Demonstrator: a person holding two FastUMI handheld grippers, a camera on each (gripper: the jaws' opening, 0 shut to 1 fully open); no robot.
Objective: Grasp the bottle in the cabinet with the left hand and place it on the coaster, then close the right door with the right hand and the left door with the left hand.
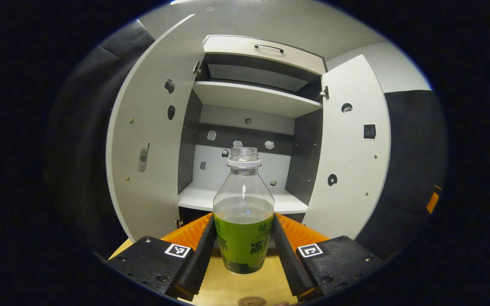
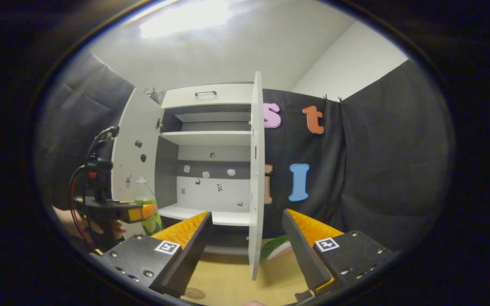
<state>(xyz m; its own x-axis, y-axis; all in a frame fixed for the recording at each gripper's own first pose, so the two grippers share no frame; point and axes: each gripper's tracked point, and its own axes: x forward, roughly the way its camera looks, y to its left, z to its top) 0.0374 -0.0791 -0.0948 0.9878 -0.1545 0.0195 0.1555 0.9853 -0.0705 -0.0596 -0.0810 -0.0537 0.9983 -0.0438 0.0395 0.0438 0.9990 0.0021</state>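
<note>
Clear plastic with a green label, the bottle (image 1: 243, 212) is held upright in the left tool (image 1: 243, 238), its long axis vertical and its uncapped neck pointing up; both fingers are pressed against the label on either side. It is carried above the wooden surface (image 1: 236, 284), in front of the cabinet (image 1: 249, 97), whose left door (image 1: 151, 140) and right door (image 1: 353, 144) both stand wide open. A round coaster (image 1: 251, 301) is seen on the surface at the near edge, below the bottle and apart from it. In the right gripper view, the right tool (image 2: 247, 238) is spread wide with nothing between its fingers, set near the edge of the right door (image 2: 256, 170), and the bottle (image 2: 146, 204) is seen at far left, gripped by the left tool (image 2: 141, 211).
</note>
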